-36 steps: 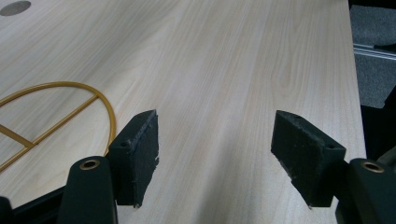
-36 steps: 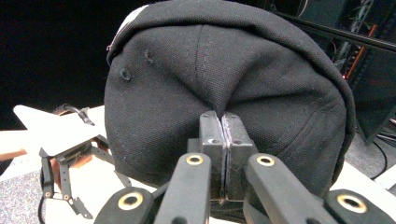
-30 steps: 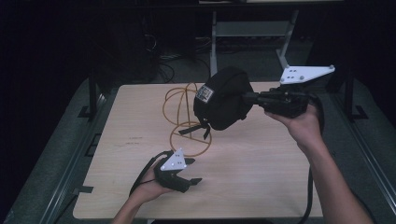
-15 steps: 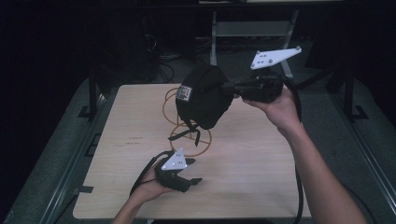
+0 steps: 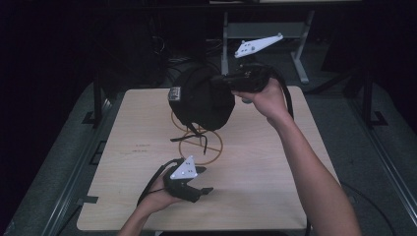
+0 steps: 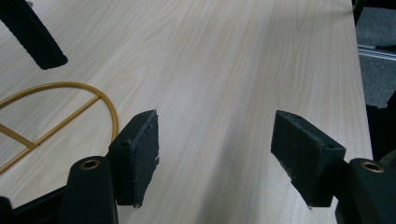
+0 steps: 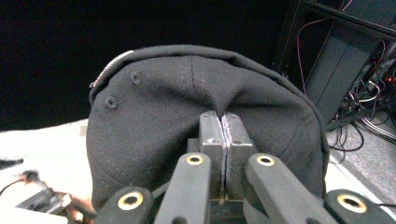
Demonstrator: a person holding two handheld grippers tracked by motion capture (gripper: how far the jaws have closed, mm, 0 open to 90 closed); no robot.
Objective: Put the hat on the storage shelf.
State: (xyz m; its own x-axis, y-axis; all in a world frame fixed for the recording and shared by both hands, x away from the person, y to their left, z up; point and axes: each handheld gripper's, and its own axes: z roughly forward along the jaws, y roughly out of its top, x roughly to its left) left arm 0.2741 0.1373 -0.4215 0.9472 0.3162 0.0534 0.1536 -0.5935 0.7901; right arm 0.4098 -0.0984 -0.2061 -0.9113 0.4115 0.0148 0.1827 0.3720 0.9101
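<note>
Lighting is uneven: the table [image 5: 255,187] is moderately lit from overhead, and the surroundings fall into near-black. Shadows on the wood are soft. The cap [image 7: 187,112] reads dim with visible weave. The high view is soft and low-contrast; near jaws appear slightly blurred.

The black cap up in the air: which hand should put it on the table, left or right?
Right, probably. The right tool is already shut on the black cap, holding it above the table. The left tool rests open near the front edge, holding nothing.
</note>
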